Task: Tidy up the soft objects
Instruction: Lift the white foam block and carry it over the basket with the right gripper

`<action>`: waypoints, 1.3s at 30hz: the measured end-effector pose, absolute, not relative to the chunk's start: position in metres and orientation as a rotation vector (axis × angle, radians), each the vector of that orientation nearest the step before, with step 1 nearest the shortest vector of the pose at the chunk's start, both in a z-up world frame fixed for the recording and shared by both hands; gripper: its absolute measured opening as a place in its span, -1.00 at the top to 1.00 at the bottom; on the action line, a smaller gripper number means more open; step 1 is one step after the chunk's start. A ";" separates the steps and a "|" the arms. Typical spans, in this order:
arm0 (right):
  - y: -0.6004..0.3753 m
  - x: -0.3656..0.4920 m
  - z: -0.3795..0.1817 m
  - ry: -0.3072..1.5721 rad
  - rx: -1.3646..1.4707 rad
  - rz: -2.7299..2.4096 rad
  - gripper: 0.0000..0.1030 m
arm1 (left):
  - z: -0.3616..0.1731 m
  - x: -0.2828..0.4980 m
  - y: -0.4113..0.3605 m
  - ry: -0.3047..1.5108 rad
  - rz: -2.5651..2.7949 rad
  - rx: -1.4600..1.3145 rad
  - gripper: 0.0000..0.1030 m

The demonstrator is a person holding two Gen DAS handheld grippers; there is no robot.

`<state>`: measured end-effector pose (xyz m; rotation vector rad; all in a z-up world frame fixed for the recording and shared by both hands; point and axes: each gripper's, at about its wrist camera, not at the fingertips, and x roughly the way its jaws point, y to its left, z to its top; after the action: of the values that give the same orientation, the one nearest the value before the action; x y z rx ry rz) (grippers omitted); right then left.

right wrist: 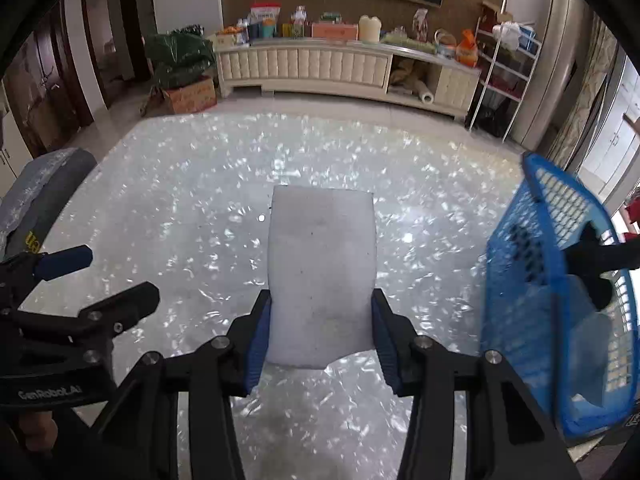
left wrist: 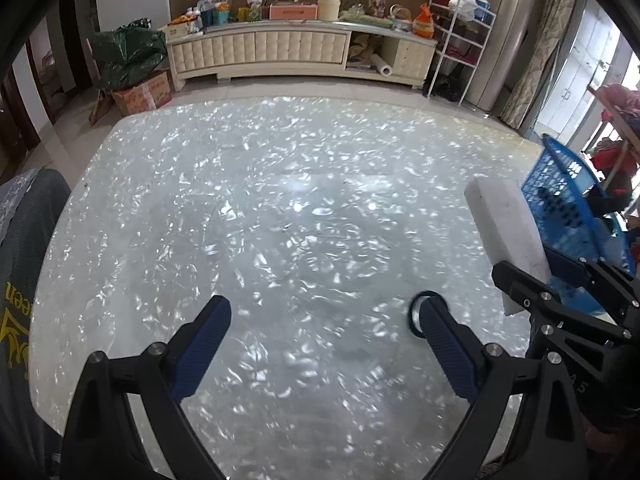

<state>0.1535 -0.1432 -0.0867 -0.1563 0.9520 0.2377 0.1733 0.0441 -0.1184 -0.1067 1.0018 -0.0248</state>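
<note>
Sitting clamped between the right gripper pads, white sponge juts forward.

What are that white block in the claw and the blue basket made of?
The white block looks like soft foam or sponge: matte, finely pitted, and pinched slightly where the right gripper squeezes it. The blue basket seems to be moulded plastic: glossy, with a regular lattice of holes.

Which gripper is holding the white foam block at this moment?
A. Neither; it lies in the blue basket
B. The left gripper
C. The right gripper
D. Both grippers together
C: the right gripper has its blue pads pressed on both sides of the white foam block, while the left gripper stands open and empty.
</note>
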 end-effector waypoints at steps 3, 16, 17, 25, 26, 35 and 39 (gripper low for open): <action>-0.145 0.141 -0.073 0.927 -0.163 0.241 0.14 | -0.105 0.161 0.037 0.980 -0.034 -0.104 -0.83; -0.178 0.123 -0.049 0.852 -0.143 0.180 0.13 | -0.087 0.157 0.005 0.949 -0.116 -0.082 -0.83; -0.180 0.124 -0.049 0.847 -0.138 0.172 0.13 | -0.089 0.158 0.001 0.953 -0.124 -0.078 -0.83; -0.226 0.133 -0.060 0.853 -0.075 0.026 0.10 | -0.098 0.163 -0.027 0.983 -0.177 -0.062 -0.83; -0.233 0.134 -0.060 0.855 -0.066 0.004 0.10 | -0.096 0.163 -0.031 0.980 -0.187 -0.060 -0.83; -0.276 0.119 -0.057 0.862 -0.051 -0.097 0.08 | -0.083 0.177 -0.077 0.950 -0.258 -0.064 -0.83; -0.300 0.115 -0.057 0.863 -0.018 -0.149 0.08 | -0.078 0.179 -0.107 0.934 -0.286 -0.030 -0.83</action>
<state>0.1152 -0.3004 -0.0572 -0.0181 0.8632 -0.1493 0.1789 -0.1067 -0.0776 -0.0299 0.9341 -0.2856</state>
